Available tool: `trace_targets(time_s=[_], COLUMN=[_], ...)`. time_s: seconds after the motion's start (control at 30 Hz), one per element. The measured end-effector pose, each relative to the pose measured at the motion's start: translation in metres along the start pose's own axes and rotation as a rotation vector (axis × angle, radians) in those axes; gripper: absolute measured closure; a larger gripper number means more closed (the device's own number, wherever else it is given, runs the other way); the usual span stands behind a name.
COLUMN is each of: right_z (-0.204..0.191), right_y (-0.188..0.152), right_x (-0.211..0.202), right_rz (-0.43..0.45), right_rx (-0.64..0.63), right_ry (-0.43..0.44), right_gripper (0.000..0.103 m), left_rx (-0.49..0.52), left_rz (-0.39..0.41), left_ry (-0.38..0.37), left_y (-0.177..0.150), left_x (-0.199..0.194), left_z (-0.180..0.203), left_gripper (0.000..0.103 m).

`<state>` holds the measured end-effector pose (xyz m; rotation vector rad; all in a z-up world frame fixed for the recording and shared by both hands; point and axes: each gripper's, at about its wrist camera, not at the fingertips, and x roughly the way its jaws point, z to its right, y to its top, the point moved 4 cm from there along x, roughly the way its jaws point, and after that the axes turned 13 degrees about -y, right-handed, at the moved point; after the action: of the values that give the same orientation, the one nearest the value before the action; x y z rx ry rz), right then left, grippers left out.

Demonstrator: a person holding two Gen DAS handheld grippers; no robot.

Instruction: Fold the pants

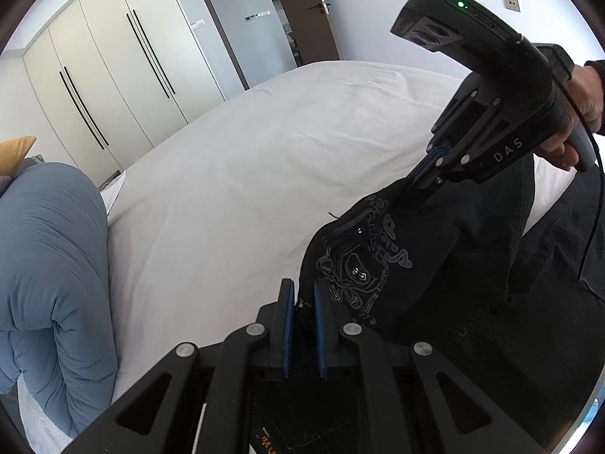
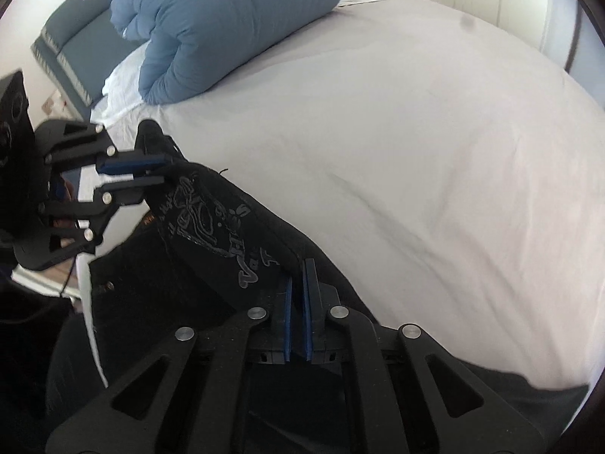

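Black pants [image 1: 408, 265] with a grey printed pattern hang above the white bed [image 1: 234, 174], stretched between both grippers. My left gripper [image 1: 302, 295] is shut on one end of the pants' top edge. My right gripper [image 1: 419, 178] is shut on the other end, higher and to the right, held by a hand. In the right wrist view the pants [image 2: 227, 227] run from my right gripper [image 2: 298, 272] up to my left gripper [image 2: 159, 170]. The rest of the pants drapes down, dark and partly hidden.
A rolled blue duvet [image 1: 49, 265] lies at the bed's left side, also seen in the right wrist view [image 2: 211, 26]. White wardrobes [image 1: 106, 87] and a brown door [image 1: 302, 11] stand beyond the bed. The white sheet [image 2: 416, 151] spreads wide to the right.
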<state>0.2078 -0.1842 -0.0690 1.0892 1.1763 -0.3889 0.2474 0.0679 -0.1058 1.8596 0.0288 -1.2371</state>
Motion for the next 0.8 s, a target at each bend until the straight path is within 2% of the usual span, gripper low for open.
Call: trace_targets(time_s=[0.1,0.23,0.3,0.4,0.47,0.57,0.67,0.8], right_z=[-0.006,-0.014,-0.031,-0.044,-0.066,-0.098,-0.137,-0.182], right_y=[-0.019,-0.052,-0.071,-0.094,-0.110,-0.140,-0.160,-0.188], right_x=[-0.010,-0.014,-0.018,-0.027,-0.027,-0.029,-0.035,-0.043], right_rz=[0.015,0.014,0.008,-0.010,-0.027,-0.045,-0.059,-0.068], right_rx=[0.154,0.294,0.325,0.360,0.391,0.364,0.187,0.032], right_ry=[0.088,0.195,0.237,0.284,0.312,0.286,0.135,0.025], right_gripper=[0.099,0.099,0.099,0.099,0.099,0.099,0.099,0.099], left_rx=[-0.035,-0.069,-0.056,-0.075,-0.096,-0.082,-0.053,-0.051], left_rz=[0.001,-0.009,-0.019,-0.022,-0.026,-0.054,-0.098,-0.130], left_ry=[-0.015,-0.036,-0.034,-0.059,-0.084,-0.105,-0.121,-0.137], left_y=[-0.010,-0.030,-0.041,-0.056,-0.068,-0.088,-0.109,-0.136], left_x=[-0.010,-0.024,-0.031,-0.042,-0.048,-0.049,-0.048,-0.049], left_z=[0.007,0.019,0.030,0.045,0.057,0.079,0.098,0.115], left_gripper=[0.093,0.093,0.093,0.093,0.093,0.093,0.093,0.093])
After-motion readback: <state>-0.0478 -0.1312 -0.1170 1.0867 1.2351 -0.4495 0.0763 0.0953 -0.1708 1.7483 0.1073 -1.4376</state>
